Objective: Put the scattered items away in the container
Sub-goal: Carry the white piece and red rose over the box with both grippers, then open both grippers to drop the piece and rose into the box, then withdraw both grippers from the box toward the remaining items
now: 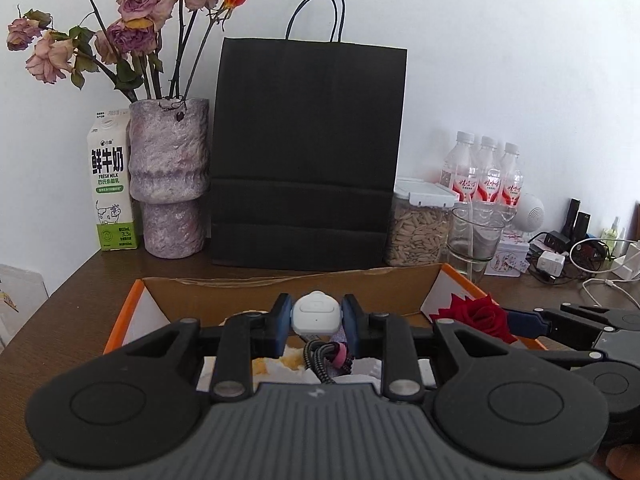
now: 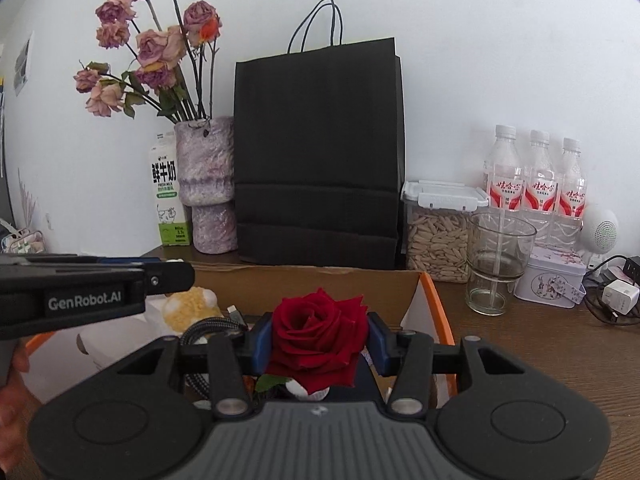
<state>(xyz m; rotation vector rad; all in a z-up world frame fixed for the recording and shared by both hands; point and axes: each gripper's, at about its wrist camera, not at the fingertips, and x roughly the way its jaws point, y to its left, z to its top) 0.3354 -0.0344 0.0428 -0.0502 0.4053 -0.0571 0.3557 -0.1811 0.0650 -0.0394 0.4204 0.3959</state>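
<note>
My left gripper [image 1: 316,314] is shut on a small white rounded device [image 1: 316,312], held over the open cardboard box [image 1: 280,292] with orange rims. Below it in the box lie a braided cable [image 1: 320,356] and white and yellow soft items. My right gripper [image 2: 318,338] is shut on a red rose [image 2: 318,332], also above the box [image 2: 312,284], near its right side. The rose [image 1: 478,316] and the right gripper show at the right in the left wrist view. The left gripper's body [image 2: 80,292] crosses the left of the right wrist view, above a yellow plush toy [image 2: 192,308] and the cable [image 2: 208,328].
Behind the box stand a black paper bag [image 1: 306,152], a stone-look vase of dried roses [image 1: 170,176], a milk carton [image 1: 110,184], a jar of seeds [image 1: 418,224], a glass [image 1: 474,240] and three water bottles [image 1: 484,172]. Chargers and cables [image 1: 560,256] lie at the far right.
</note>
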